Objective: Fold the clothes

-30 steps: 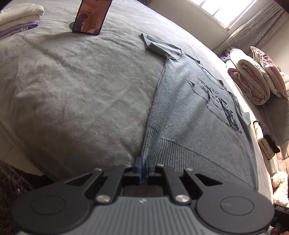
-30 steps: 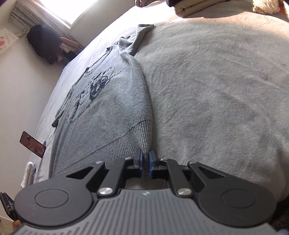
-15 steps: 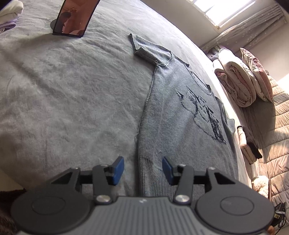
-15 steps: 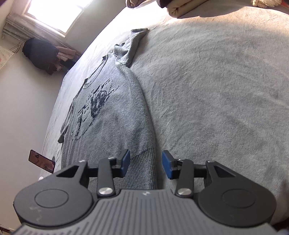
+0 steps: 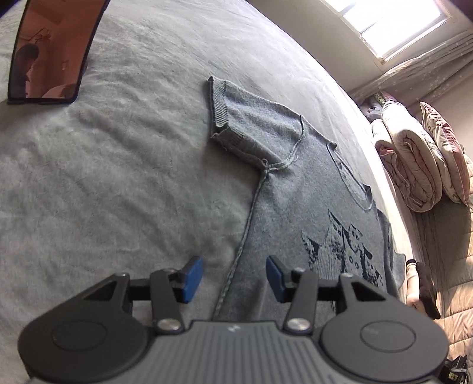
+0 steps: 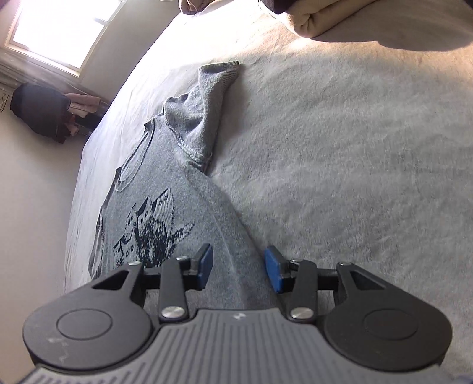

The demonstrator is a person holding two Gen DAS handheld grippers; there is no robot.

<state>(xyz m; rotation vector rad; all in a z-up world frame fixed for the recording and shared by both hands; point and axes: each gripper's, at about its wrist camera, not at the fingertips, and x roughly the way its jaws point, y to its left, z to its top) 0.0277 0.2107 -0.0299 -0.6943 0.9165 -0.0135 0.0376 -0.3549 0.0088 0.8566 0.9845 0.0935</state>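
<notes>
Garment: a grey knitted short-sleeved sweater with a dark printed motif on the chest is laid flat, front up, on the bed, which is covered by a grey fleecy blanket.
Garment, left side: in the left wrist view one short sleeve with a ribbed cuff is spread outward, and the side seam is seen running down between the blue pads.
Garment, right side: in the right wrist view the other sleeve is bunched and stretched away from the body of the sweater.
Left hand-held gripper: its jaws are held apart over the side seam; no cloth is pinched by the pads.
Right hand-held gripper: its jaws are likewise held apart above the sweater's side edge, with nothing clamped.
Surroundings, left view: a dark-framed phone is propped upright on the blanket, well apart from the sweater; rolled pinkish quilts are stacked beyond the bed under a bright window.
Surroundings, right view: folded beige fabric is seen at the far edge of the bed.
</notes>
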